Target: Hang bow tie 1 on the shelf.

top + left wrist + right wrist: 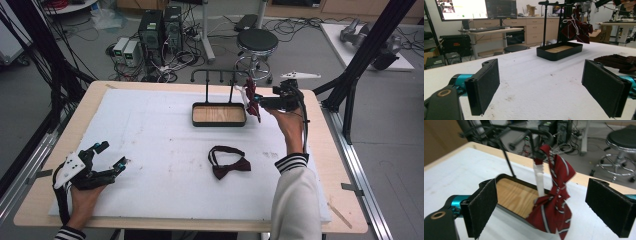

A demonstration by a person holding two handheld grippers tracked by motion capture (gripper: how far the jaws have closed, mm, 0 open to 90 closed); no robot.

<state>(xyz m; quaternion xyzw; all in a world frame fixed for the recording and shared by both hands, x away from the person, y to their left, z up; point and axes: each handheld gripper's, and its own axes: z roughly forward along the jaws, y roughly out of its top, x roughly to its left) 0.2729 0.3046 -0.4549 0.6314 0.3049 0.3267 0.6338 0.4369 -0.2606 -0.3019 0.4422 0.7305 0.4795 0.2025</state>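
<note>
Right gripper (541, 210) was wide open, nothing pinched. The striped red tie (554, 202) hung from the rack (220, 75) right between its jaws; floppy, light fabric, I'd grab at the knot. Left gripper (112, 156) gaped empty too.

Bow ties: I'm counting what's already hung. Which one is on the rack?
The red striped bow tie hangs from the rack's right end, in front of the open right gripper. The darker bow tie lies flat on the table.

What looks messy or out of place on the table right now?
Little stands out. The dark bow tie lies loose on the white mat rather than hanging like the striped red bow tie on the black rack. The mat also shows small dark specks.
</note>
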